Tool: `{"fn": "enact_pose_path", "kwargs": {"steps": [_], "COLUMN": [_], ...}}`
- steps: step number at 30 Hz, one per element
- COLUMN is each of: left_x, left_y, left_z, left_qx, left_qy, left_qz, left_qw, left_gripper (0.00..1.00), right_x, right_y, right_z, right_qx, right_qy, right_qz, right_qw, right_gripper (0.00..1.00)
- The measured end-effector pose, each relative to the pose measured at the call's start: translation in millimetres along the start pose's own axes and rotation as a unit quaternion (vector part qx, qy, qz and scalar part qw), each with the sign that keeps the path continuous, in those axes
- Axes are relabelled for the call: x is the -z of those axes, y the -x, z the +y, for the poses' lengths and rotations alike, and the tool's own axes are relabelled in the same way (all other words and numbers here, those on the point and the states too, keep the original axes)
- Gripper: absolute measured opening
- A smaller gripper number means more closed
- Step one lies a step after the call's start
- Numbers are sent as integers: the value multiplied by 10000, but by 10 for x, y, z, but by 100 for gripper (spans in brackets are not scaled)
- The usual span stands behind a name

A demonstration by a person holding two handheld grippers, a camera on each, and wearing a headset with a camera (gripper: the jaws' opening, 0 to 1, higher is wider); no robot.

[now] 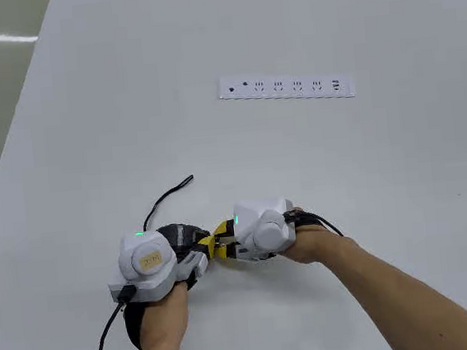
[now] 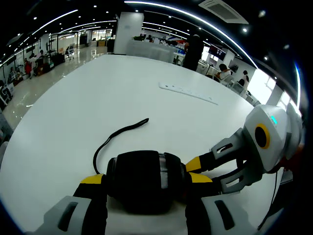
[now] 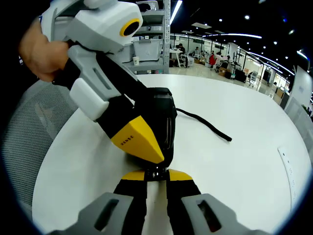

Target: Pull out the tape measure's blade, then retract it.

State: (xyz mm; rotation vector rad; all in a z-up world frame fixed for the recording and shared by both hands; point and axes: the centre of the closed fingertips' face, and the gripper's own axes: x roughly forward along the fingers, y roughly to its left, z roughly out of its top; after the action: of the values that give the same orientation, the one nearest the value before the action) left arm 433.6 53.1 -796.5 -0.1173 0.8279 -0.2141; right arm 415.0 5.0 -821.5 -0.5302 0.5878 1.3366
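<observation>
A black tape measure (image 1: 180, 235) sits near the table's front edge, with my left gripper (image 1: 193, 250) shut on its body. In the left gripper view the case (image 2: 145, 180) fills the gap between the yellow-tipped jaws. Its black wrist strap (image 1: 169, 196) trails away across the table. My right gripper (image 1: 221, 244) points left at the case, and in the right gripper view its jaws (image 3: 156, 175) are shut on the blade's tip at the case's mouth (image 3: 159, 122). Hardly any blade shows between the case and the jaws.
A white power strip (image 1: 285, 87) lies further back on the white table (image 1: 365, 170). The table's left edge (image 1: 15, 138) drops to a grey floor. A cable runs from the left gripper off the near edge. A mesh chair (image 3: 34, 142) stands behind the left gripper.
</observation>
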Motion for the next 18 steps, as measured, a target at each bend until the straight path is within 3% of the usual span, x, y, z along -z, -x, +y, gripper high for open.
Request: {"fn": "enact_pose_path", "kwargs": {"steps": [18], "left_x": [3], "left_y": [-5], "left_z": [-7], "left_qx": [-10], "left_qy": [15], "left_qz": [31], "left_qw": [10000], "left_gripper": [63], "right_x": [12], "right_y": [-23], "right_z": [-8], "right_qx": [76], "right_qy": [167], "right_qz": [23], "right_qw": [9998], "right_gripper": [15]}}
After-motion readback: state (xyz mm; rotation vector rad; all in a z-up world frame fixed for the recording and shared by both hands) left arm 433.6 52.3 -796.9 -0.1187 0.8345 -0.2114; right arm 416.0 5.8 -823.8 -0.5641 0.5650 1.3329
